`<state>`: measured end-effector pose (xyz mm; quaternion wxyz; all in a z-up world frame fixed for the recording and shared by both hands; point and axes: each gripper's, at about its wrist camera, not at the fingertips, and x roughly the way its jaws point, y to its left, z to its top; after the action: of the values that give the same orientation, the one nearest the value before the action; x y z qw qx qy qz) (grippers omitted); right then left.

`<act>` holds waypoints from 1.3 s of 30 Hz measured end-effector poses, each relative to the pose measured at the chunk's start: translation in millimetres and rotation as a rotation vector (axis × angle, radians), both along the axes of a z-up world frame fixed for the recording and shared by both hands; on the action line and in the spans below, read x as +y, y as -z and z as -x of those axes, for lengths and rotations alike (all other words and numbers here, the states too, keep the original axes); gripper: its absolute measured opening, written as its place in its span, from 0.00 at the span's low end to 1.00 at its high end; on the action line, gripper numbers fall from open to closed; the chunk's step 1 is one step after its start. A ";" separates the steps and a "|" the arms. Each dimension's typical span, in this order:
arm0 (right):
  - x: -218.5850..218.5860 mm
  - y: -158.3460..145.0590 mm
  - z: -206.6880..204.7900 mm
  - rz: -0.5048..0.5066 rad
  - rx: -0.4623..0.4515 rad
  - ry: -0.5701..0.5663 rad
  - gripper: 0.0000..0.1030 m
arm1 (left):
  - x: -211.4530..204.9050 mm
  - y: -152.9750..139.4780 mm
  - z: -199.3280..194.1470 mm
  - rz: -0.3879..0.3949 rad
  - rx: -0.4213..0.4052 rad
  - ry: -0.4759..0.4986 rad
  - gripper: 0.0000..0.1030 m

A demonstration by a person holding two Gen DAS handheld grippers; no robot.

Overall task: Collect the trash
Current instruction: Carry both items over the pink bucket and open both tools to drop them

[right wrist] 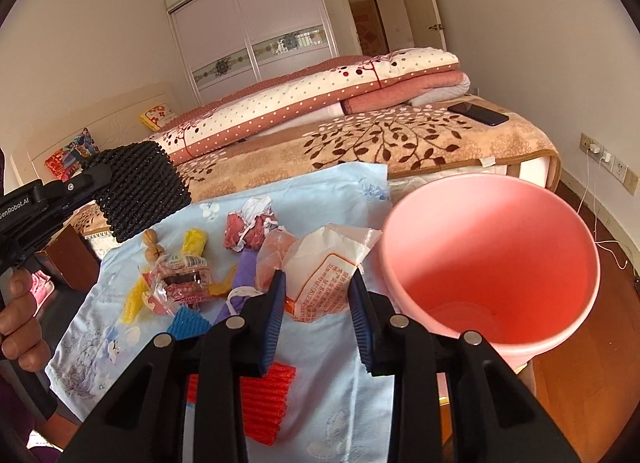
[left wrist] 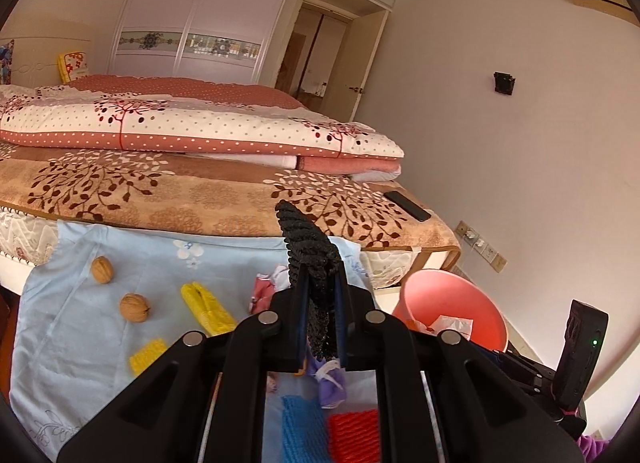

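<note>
Left wrist view: left gripper (left wrist: 320, 303) clamped tight on black foam netting (left wrist: 310, 253), lifted above blue cloth (left wrist: 76, 327). Right gripper (right wrist: 316, 295) pinching clear printed wrapper (right wrist: 320, 267), just beside pink bin (right wrist: 492, 263).

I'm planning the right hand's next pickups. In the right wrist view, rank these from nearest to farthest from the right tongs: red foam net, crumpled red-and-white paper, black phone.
1. Red foam net, just below the right tongs.
2. Crumpled red-and-white paper, mid-cloth, ahead left.
3. Black phone, far right on the bed.
</note>
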<state>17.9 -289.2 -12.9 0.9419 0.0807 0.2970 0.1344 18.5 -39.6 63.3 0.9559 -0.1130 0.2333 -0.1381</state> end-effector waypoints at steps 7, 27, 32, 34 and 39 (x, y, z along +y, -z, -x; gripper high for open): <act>-38.6 -1.7 1.5 0.018 -0.010 0.115 0.30 | -53.4 4.8 -16.9 0.016 0.014 0.134 0.11; -107.8 20.3 -0.5 0.016 0.063 0.310 0.31 | -176.5 45.4 -50.7 -0.023 0.122 0.382 0.11; -112.6 21.9 -1.0 0.012 0.066 0.322 0.31 | -183.3 51.8 -55.9 -0.011 0.161 0.382 0.30; -113.6 22.6 -1.6 0.011 0.067 0.325 0.31 | -182.7 52.4 -57.7 0.001 0.167 0.380 0.37; -113.8 23.4 -2.7 0.007 0.067 0.327 0.34 | -181.5 51.5 -57.0 -0.004 0.165 0.378 0.38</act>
<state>20.6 -403.0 -36.3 0.9411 0.1291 0.3117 -0.0243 75.5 -221.2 11.8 0.8908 -0.0764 0.3283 -0.3046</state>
